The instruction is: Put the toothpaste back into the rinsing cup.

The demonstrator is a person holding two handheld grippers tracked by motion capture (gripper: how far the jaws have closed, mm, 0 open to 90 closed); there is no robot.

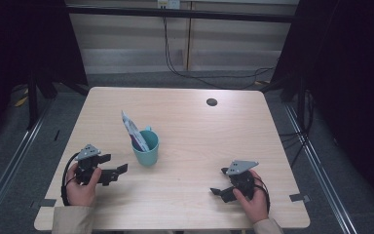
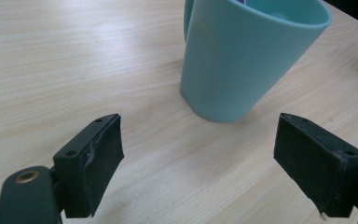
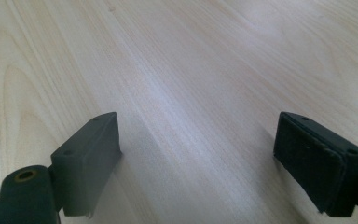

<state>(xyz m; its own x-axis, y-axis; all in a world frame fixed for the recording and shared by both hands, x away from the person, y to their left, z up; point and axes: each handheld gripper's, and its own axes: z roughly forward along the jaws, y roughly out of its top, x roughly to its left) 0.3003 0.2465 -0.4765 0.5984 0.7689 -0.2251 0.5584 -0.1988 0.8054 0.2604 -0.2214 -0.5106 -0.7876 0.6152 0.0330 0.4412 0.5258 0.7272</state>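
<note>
A teal cup (image 1: 146,147) stands left of the table's middle, with a white and purple packet (image 1: 133,130) sticking out of it and leaning to the far left. My left gripper (image 1: 116,164) is low over the table just left of the cup, jaws open and pointing at it. In the left gripper view the cup (image 2: 247,56) is close ahead of the open jaws, clear of both pads. My right gripper (image 1: 220,182) rests near the front right, jaws open and pointing left. In the right gripper view there is bare wood between its pads (image 3: 319,163).
The light wood table (image 1: 195,131) has a small dark round hole (image 1: 212,102) at the far middle. Cables hang and lie on the floor beyond the far edge. Dark frames and rails flank the table on both sides.
</note>
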